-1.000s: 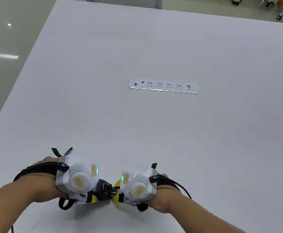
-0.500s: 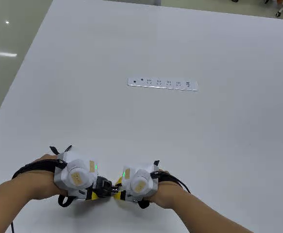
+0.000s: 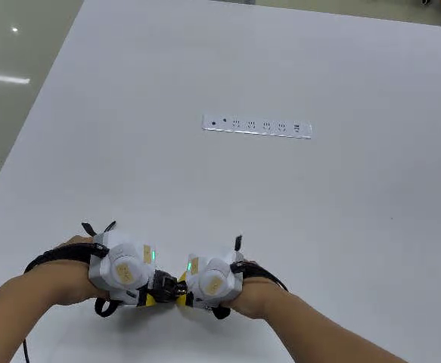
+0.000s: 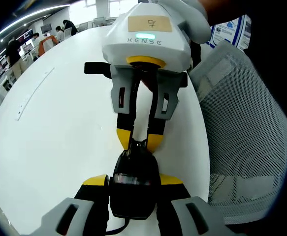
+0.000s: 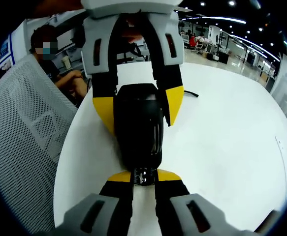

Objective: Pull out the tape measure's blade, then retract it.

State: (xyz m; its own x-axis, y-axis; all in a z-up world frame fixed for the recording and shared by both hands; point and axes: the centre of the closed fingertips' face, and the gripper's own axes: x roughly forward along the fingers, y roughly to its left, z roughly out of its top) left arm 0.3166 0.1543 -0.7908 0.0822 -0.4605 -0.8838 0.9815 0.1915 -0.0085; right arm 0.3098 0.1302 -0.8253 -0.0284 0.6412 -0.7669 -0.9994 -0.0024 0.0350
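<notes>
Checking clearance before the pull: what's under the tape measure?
White table lies below the tape measure, clamped by the left gripper; right gripper pinches its tip. Whether it touches the table is hidden by its body.

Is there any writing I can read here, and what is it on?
"XENSE": white housing of the right gripper, left gripper view.
Handwritten mark on the tan sticker above it: not clearly legible.
Markings on the power strip and the wall poster: too small or blurred.
On the tape measure: no text visible.
</notes>
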